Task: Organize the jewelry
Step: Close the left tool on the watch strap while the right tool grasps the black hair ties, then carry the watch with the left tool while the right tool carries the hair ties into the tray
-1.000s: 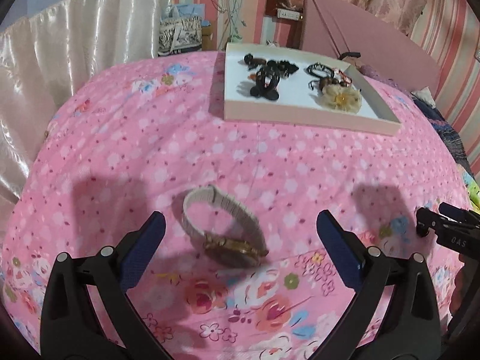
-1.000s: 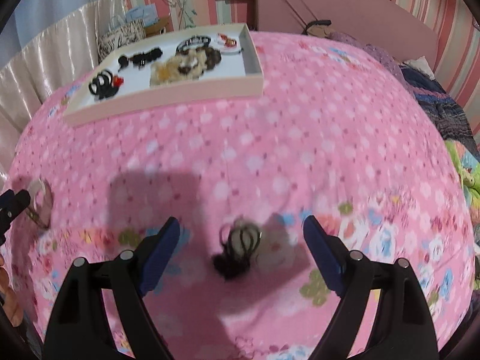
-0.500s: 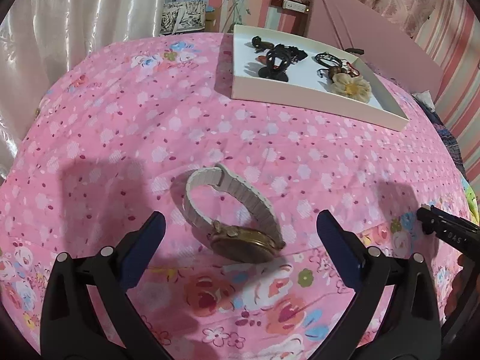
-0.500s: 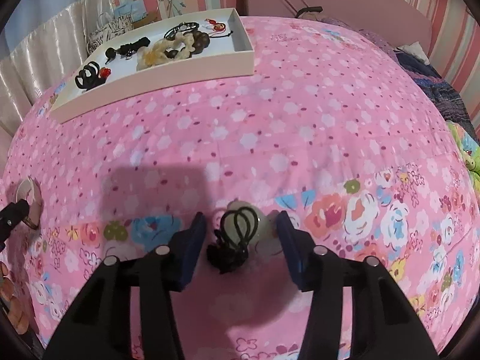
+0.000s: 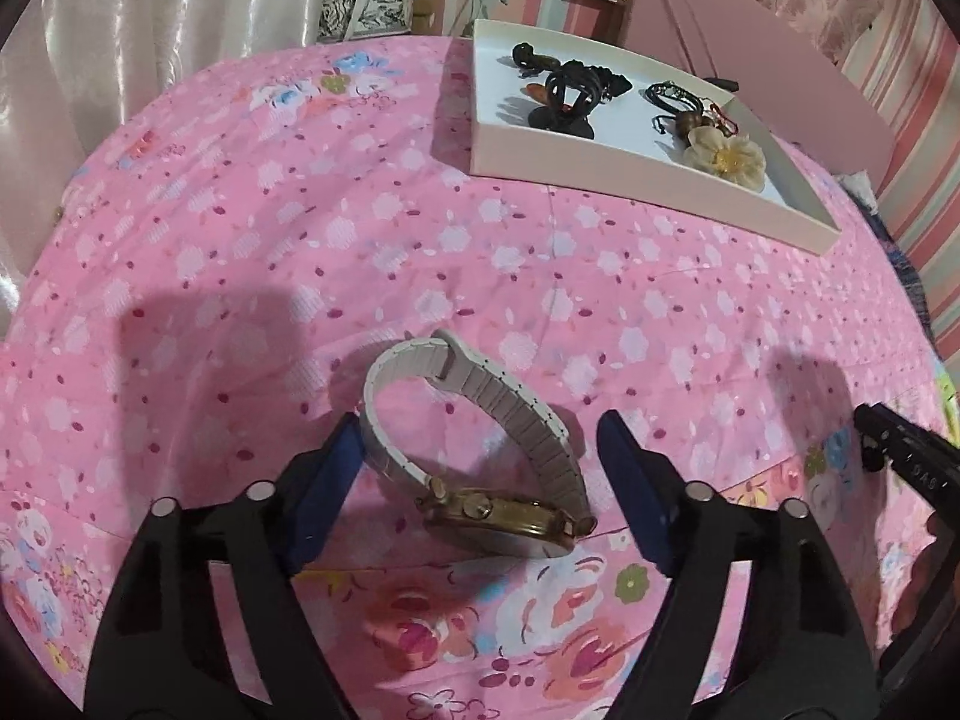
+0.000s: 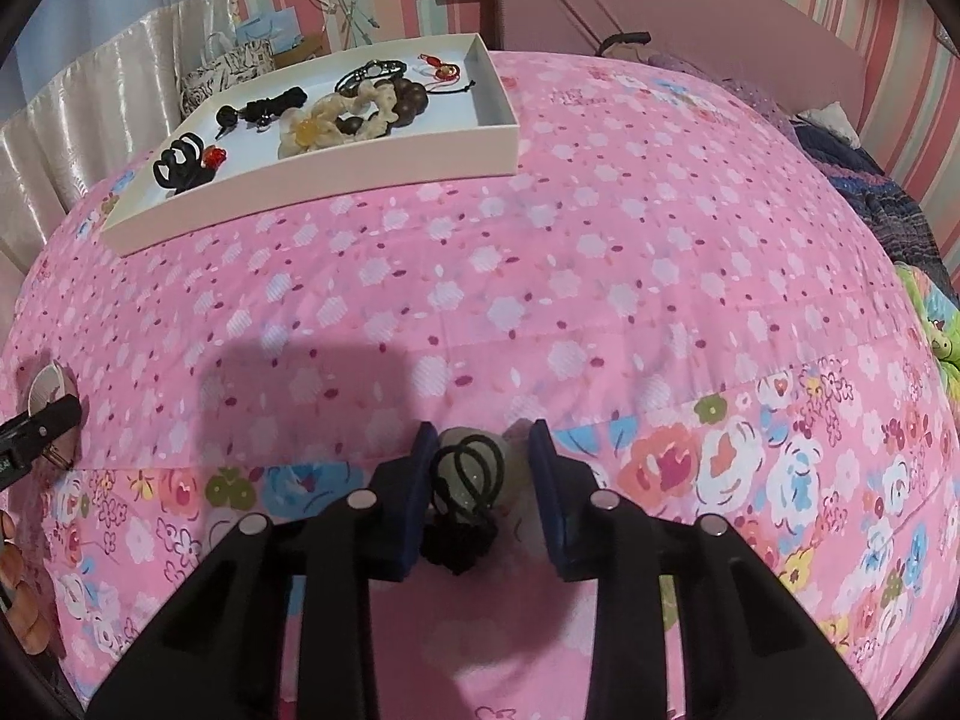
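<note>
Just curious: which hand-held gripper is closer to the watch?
Left. The left hand-held gripper straddles the watch; the right hand-held gripper is off to its side, around a black hair tie.

Both wrist cams looked steeply down, close over the pink bed (image 5: 420, 240); both shared the far tray (image 5: 630, 171) (image 6: 336, 192), seen from opposite sides.

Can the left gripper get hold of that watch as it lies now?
Probably yes. The watch lies on the bedspread between the left gripper's fingers, which have just been closing. Nothing stands between; one finger seems already at the strap.
</note>
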